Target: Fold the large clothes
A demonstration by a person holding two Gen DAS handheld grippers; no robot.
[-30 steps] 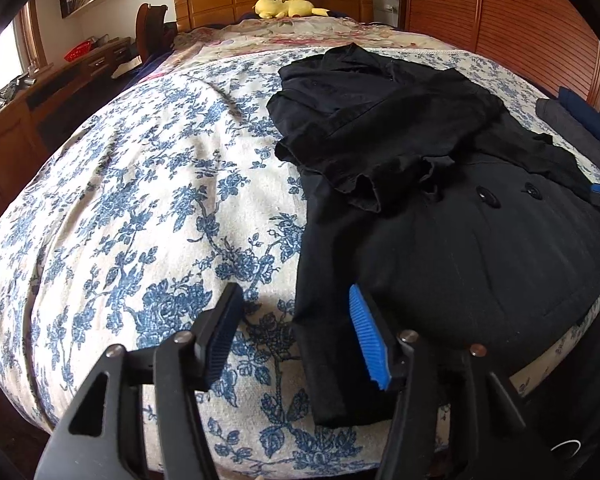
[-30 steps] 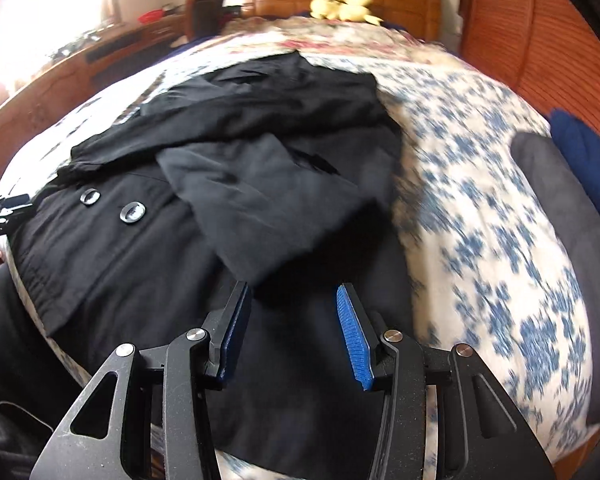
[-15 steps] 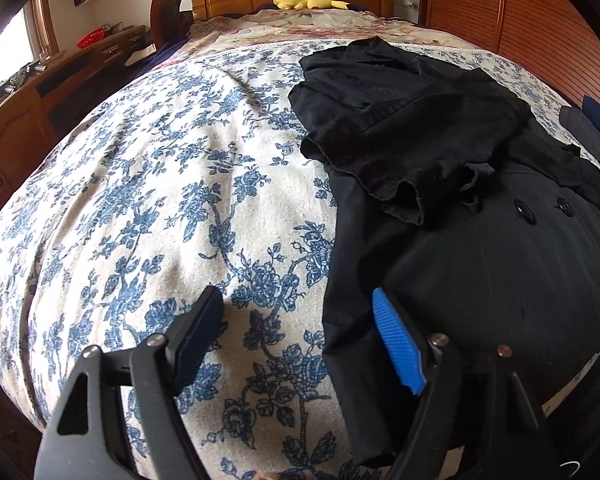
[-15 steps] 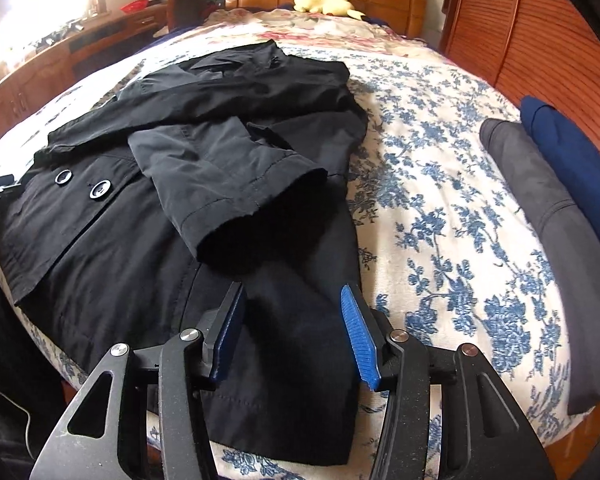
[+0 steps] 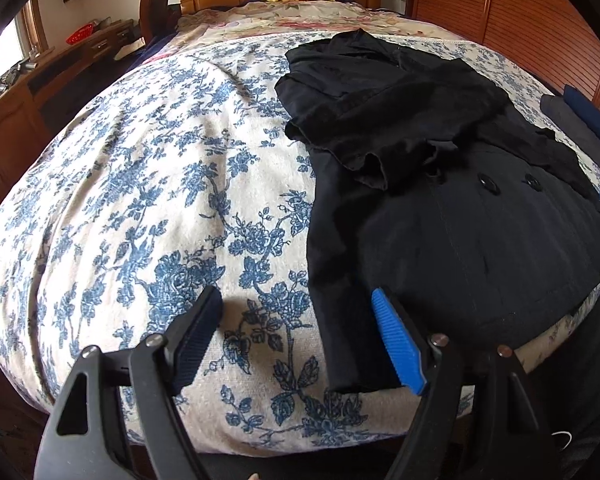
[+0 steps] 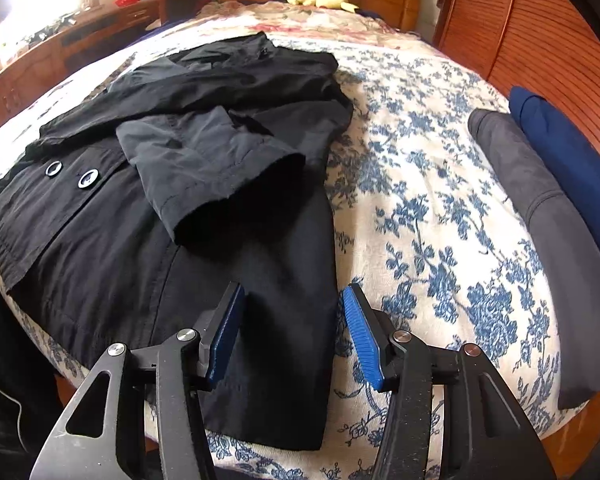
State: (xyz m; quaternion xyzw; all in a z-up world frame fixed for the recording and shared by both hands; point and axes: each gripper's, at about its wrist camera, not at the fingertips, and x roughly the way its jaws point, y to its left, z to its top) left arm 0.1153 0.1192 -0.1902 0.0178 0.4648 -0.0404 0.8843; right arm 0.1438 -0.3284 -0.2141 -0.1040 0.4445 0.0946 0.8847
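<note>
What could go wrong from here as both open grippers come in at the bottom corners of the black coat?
1. The coat hem hangs over the bed edge, so a pull could slide it off.
2. The loose sleeve folded across the front may shift when the hem is lifted.
3. The left gripper and right gripper each straddle a coat edge; they might pinch the bedspread too.

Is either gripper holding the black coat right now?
No. In the right wrist view the right gripper hangs open above the black coat, and the left gripper is open too, pinching no fabric.
</note>
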